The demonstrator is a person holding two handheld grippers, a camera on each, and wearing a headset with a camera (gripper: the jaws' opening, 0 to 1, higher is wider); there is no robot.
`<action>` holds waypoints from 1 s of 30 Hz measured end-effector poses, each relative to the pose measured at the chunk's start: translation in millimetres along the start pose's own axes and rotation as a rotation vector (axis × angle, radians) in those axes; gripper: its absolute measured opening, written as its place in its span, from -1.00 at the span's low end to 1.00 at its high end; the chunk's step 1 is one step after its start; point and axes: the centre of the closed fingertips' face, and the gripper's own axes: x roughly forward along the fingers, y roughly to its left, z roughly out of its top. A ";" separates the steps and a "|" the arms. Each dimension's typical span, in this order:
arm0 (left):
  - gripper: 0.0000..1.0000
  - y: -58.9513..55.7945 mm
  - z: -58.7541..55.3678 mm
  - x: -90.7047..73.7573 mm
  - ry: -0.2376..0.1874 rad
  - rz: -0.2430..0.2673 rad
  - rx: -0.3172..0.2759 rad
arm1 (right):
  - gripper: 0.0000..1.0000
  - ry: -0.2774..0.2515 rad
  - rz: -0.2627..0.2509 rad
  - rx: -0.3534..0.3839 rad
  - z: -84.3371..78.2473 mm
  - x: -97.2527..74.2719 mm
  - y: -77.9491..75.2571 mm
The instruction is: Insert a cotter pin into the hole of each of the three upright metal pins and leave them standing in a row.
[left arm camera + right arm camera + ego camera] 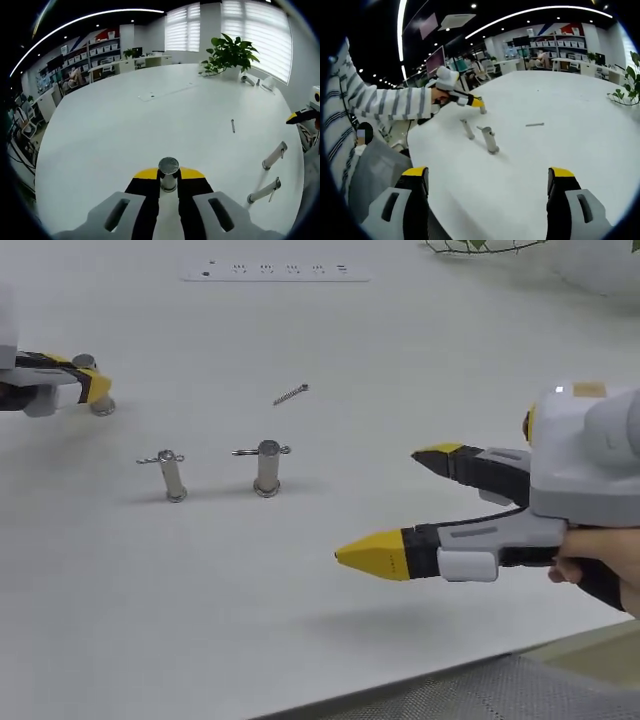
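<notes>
The left gripper (169, 181) is clamped on the third metal pin (168, 166), which stands upright. The right gripper (378, 504) hangs wide open, well short of the loose cotter pin (291, 393) lying beyond the two fitted pins (267, 468). I'd pinch it near one end and feed it level through the hole.

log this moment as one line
left tongs shut on held pin | right tongs open, empty | middle pin and end pin cottered, upright | loose cotter pin flat on table | pending: one insert

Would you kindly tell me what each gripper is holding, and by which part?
The left gripper grips an upright silver metal pin by its shaft, just below the round head; the right gripper is open and holds nothing.
</notes>
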 end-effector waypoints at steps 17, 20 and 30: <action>-0.79 9.3 18.0 -33.0 -0.053 0.071 -0.039 | 0.99 -0.004 0.012 -0.002 -1.6 1.9 2.2; -0.79 12.0 17.4 -43.5 -0.052 0.081 -0.076 | 0.99 -0.001 0.015 -0.005 -1.5 2.8 2.4; -0.79 0.3 16.9 -68.7 -0.029 0.083 -0.039 | 0.99 -0.004 0.032 0.005 -1.8 5.6 4.9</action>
